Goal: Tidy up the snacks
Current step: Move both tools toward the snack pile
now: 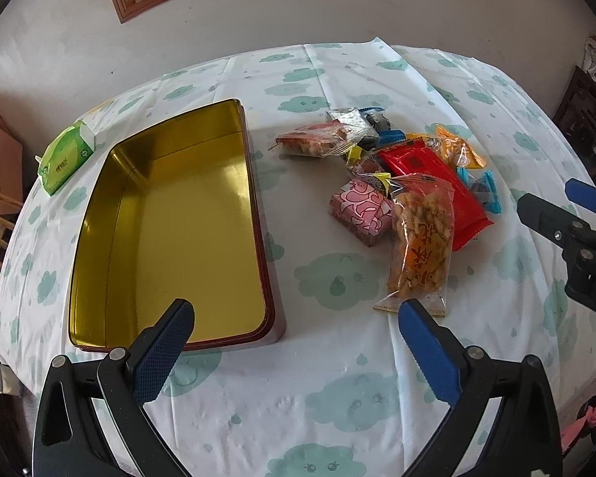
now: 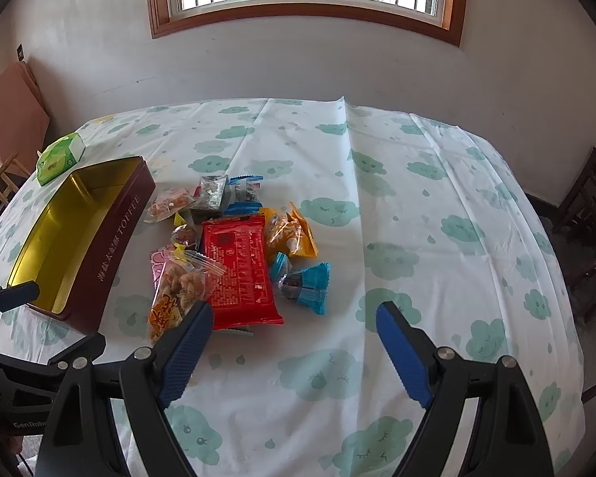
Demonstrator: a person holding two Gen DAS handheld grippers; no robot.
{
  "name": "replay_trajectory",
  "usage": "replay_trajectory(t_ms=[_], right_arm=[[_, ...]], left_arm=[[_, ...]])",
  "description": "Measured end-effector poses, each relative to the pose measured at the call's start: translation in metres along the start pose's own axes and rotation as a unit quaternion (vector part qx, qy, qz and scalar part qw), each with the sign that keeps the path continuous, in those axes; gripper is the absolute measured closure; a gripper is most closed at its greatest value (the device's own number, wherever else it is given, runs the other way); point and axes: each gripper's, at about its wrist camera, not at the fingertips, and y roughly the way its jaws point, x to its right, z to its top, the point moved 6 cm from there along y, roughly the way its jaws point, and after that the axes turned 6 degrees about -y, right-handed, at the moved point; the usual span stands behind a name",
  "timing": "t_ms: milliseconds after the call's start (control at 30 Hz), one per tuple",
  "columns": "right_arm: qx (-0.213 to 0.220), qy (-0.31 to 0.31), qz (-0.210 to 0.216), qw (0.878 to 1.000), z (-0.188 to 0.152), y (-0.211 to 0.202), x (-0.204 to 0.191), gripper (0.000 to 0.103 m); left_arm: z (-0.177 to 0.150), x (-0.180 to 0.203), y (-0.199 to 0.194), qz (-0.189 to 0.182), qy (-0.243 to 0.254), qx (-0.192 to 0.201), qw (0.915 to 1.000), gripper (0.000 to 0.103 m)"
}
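Observation:
An open maroon tin (image 1: 171, 222) with a gold inside stands empty on the table's left; it also shows in the right wrist view (image 2: 79, 234). A pile of snacks lies to its right: a red packet (image 1: 437, 190) (image 2: 238, 270), a clear bag of fried snacks (image 1: 421, 238) (image 2: 178, 290), a pink wrapped pack (image 1: 361, 210), an orange bag (image 1: 457, 151) (image 2: 294, 234), blue-wrapped sweets (image 1: 480, 190) (image 2: 306, 282). My left gripper (image 1: 294, 326) is open and empty, above the table near the tin's front corner. My right gripper (image 2: 294, 330) is open and empty, just in front of the pile.
A green tissue pack (image 1: 65, 157) (image 2: 59, 157) lies at the far left behind the tin. The table carries a white cloth with teal clouds (image 2: 417, 218). A wall with a window is behind, a wooden chair at left, dark furniture at right.

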Motion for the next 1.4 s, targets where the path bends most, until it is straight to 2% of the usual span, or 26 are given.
replay_trajectory(t_ms=[267,767,900,1400], right_arm=[[-0.003,0.006,0.002,1.000,-0.0021,0.0031,0.0034,0.017],[-0.003,0.009,0.003,1.000,-0.0029,0.0039,0.0057,0.017],[-0.003,0.010,0.004,1.000,-0.0033,0.0045,0.0068,0.017],[-0.003,0.012,0.010,1.000,-0.0053,0.0078,0.0092,0.017]], left_arm=[[0.0000,0.0063,0.0015,-0.006,0.013,0.001,0.9999,0.002],[0.0019,0.0091,-0.0030,-0.026,0.003,0.009,0.9996,0.006],[0.0032,0.0073,-0.0033,-0.015,0.001,0.008,0.9998,0.006],[0.0047,0.0008,-0.0009,-0.011,-0.013,0.010,0.9998,0.006]])
